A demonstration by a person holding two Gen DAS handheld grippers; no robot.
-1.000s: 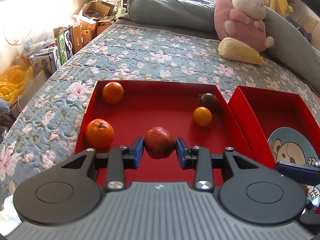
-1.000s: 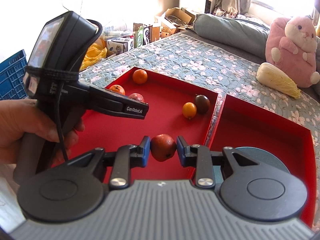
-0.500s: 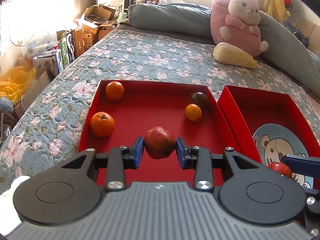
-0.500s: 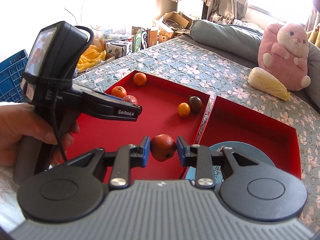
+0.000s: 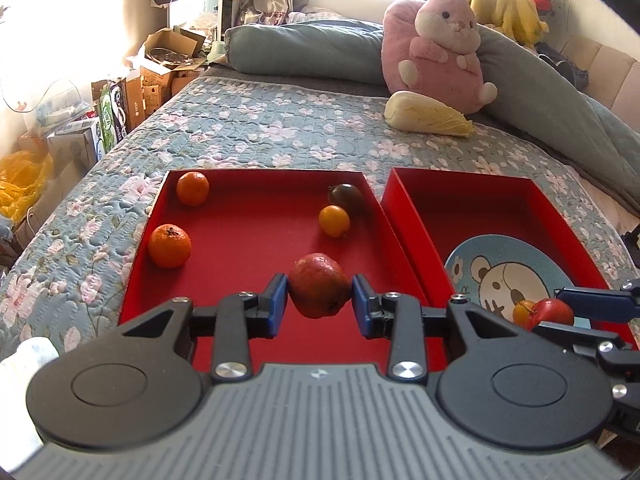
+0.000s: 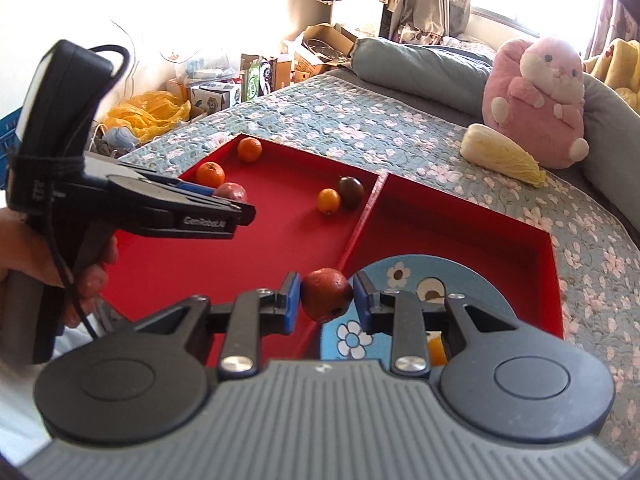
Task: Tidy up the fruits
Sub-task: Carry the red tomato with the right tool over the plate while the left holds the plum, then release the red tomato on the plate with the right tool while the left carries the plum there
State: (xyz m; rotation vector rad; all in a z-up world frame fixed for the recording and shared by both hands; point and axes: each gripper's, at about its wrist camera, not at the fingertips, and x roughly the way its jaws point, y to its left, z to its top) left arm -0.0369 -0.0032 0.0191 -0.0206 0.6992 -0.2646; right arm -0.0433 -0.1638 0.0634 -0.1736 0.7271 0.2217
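Fruit was held in both grippers at once, which suggests the person meant to carry two pieces per trip from the left box (image 5: 140,240) to the plate (image 5: 472,252) in the right box (image 5: 536,208). The left gripper (image 5: 320,306) had its fingers (image 5: 276,306) clamped on a dull red pomegranate (image 5: 320,284), lifted over the near part of the left box. The right gripper (image 6: 325,300) pinched a smaller red fruit (image 6: 326,294) between its fingers (image 6: 290,302), hanging just above the wall between the two boxes at the plate's near-left rim. One orange fruit (image 5: 522,312) already lay on the plate, so the sorting looked only begun; two tangerines (image 5: 169,246) sat along the left box's left wall, and a yellow fruit (image 5: 334,221) and a dark one (image 5: 347,198) near its far right corner. Compared with a second earlier, both grippers had drawn up and rightward: the boxes looked smaller, the plate's bear face showed more fully, and the right gripper's fruit had passed from over the left box to the plate's edge. Neither grip had changed.
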